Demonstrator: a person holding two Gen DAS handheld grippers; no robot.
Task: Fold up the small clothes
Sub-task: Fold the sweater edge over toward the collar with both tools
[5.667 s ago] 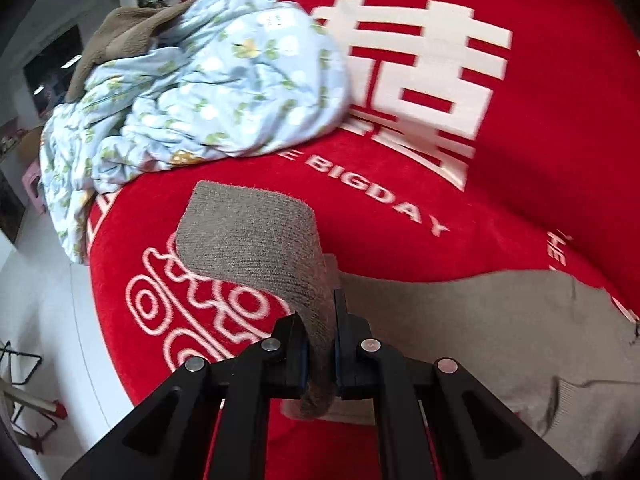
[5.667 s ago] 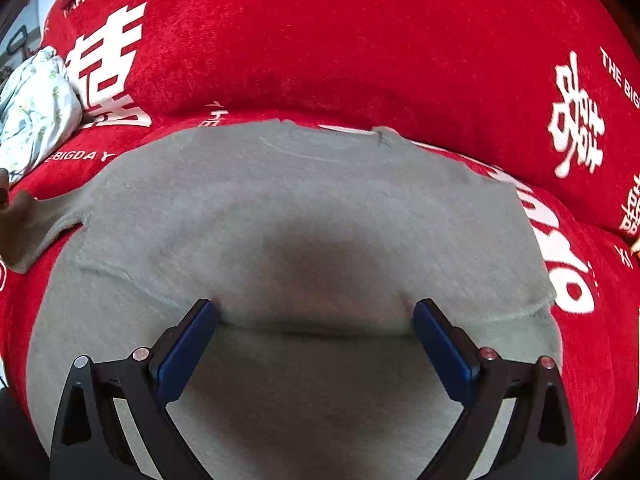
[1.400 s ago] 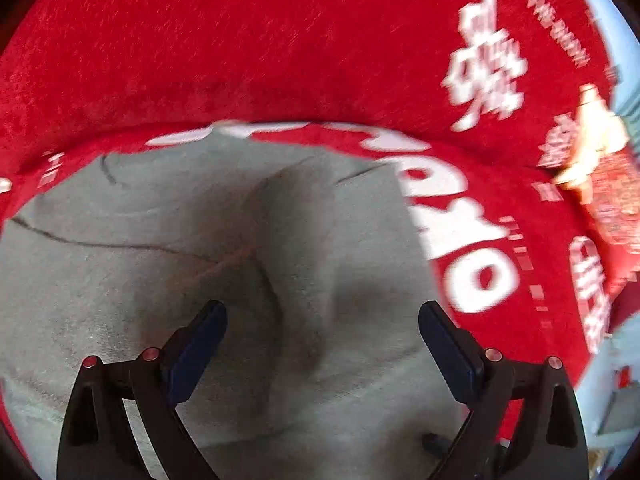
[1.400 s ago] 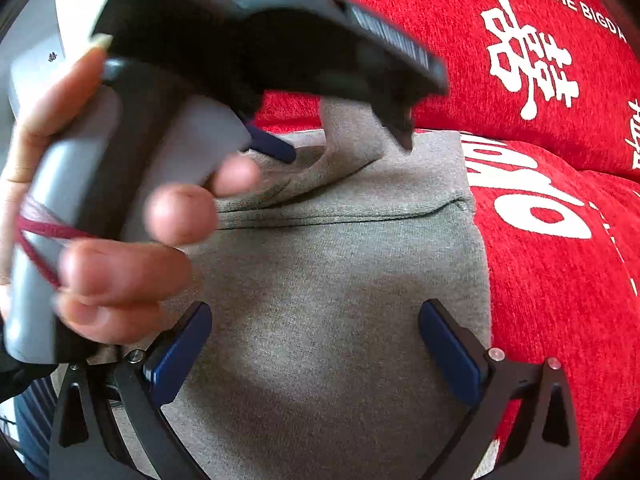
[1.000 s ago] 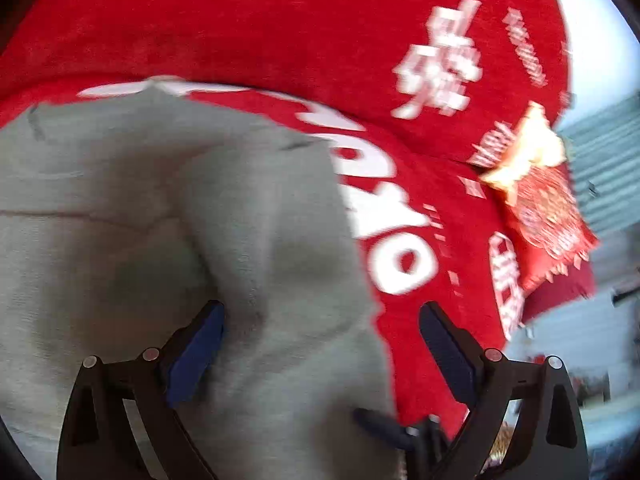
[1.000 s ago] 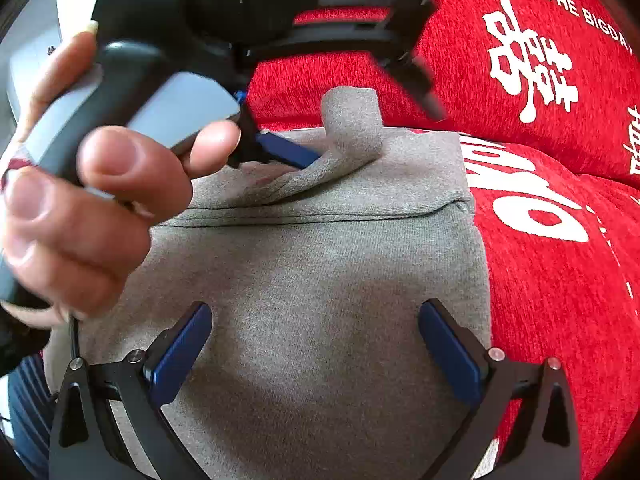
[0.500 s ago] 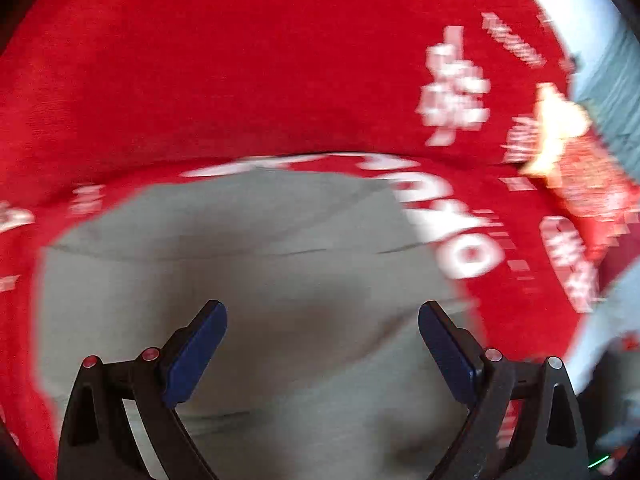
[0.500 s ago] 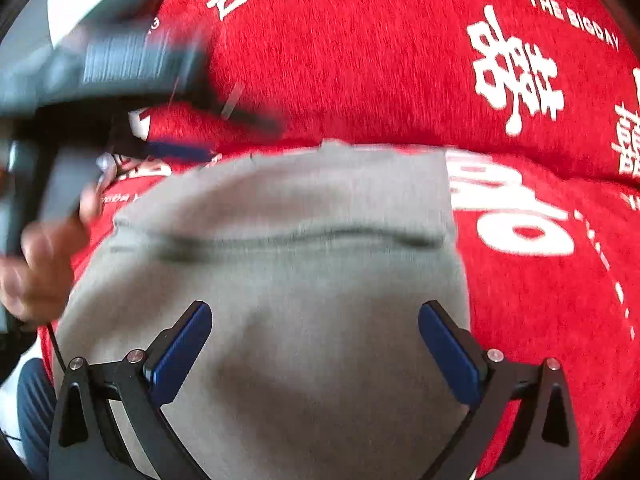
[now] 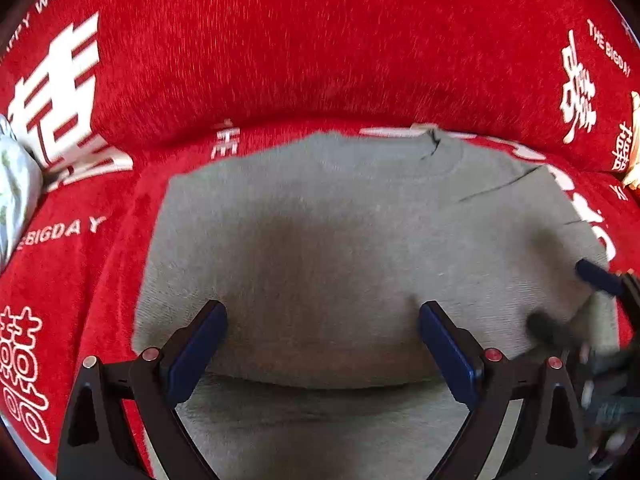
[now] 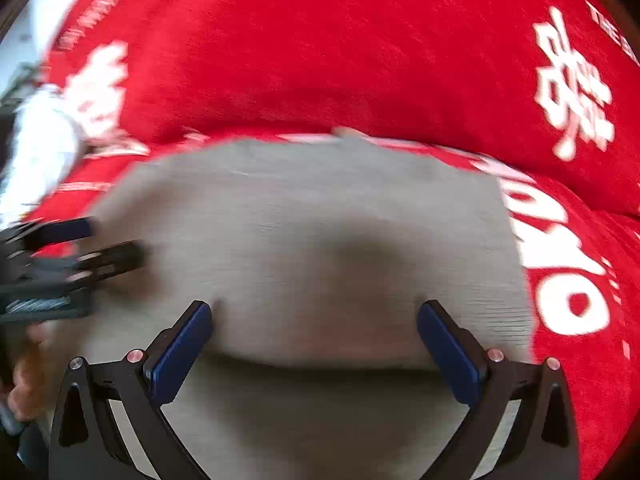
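A grey-brown knitted sweater [image 9: 340,224] lies flat on the red sofa cover, collar [image 9: 434,150] at the far side and sleeves folded in over the body. My left gripper [image 9: 322,348] hovers open over its lower part, nothing between the blue pads. My right gripper [image 10: 316,350] is also open and empty above the sweater [image 10: 320,232]. In the left wrist view the right gripper [image 9: 572,300] shows blurred at the garment's right edge. In the right wrist view the left gripper [image 10: 96,244] sits blurred at the sweater's left edge, with a person's hand [image 10: 24,364] behind it.
The red cover [image 9: 320,60] with white lettering rises into a backrest behind the sweater. A pale floral cloth [image 9: 14,188] lies bunched at the far left, also visible in the right wrist view [image 10: 36,160]. A red and gold ornament [image 9: 634,152] sits at the far right.
The left gripper, earlier shut on a sleeve, has let it go across the body and swung back left. Both open grippers now sit side by side over the sweater's lower part.
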